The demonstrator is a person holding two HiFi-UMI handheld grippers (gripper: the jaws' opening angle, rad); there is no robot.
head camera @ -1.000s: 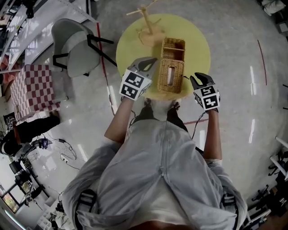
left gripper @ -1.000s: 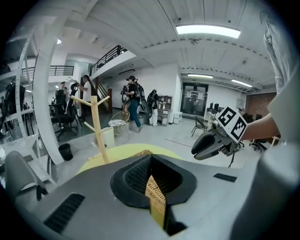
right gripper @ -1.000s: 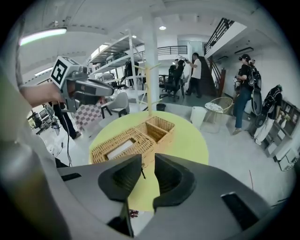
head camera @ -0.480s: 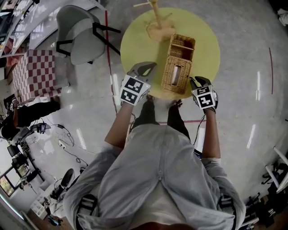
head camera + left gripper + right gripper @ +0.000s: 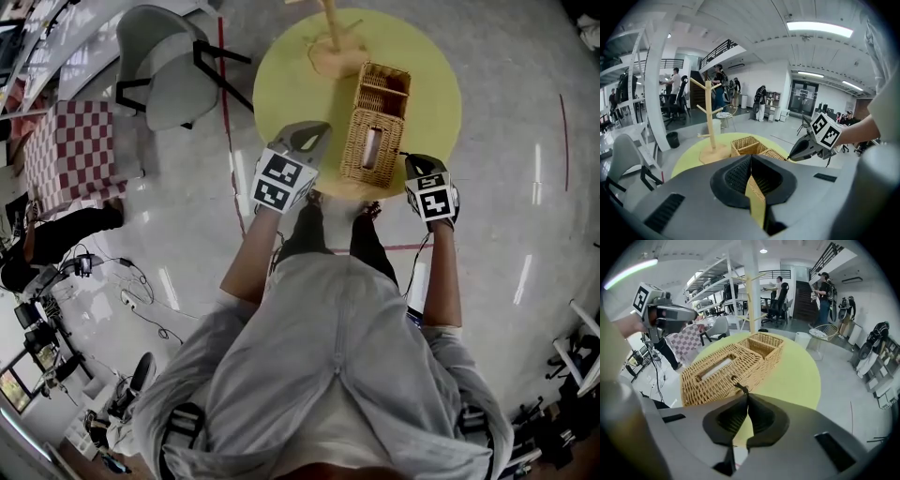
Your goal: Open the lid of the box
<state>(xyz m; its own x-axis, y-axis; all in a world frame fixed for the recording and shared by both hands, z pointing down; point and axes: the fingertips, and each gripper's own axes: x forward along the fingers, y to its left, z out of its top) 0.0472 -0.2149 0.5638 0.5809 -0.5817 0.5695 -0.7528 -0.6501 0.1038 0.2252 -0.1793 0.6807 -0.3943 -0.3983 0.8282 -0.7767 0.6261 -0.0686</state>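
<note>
Wicker all the way here: a long, tightly woven box [image 5: 375, 141] sits on the round yellow desk [image 5: 431, 84], close to the near edge and right between your two tools. Its lid [image 5: 710, 363] is flat, with a narrow slot down the middle, and it lies down flush, so the opening hasn't started. The far end of the box is a separate open compartment with nothing over it.

Your right tool [image 5: 747, 395] is at the box's near right side. Its jaws are pressed together, and a small dark clasp [image 5: 738, 387] runs from the wicker rim straight into the tips. It looks pinched there, though the piece is tiny and I'd call that a reading, not a certainty.

Your left tool [image 5: 317, 134] hangs just off the box's left side, not touching it. Its jaws are clenched tip to tip with nothing held between them.

So you're at the grab-the-fastener step. Next, I'd judge, you need a gentle pull to work that clasp free, then a lift along the right edge so the lid swings up. The weave looks light and the desk top smooth, so the box may slide or tip toward you. Bring the left tool against the left wall to brace it.

Beyond the box stands a pale wooden stand [image 5: 330, 47] with peg-like branches on a flat base, well out of your way.
</note>
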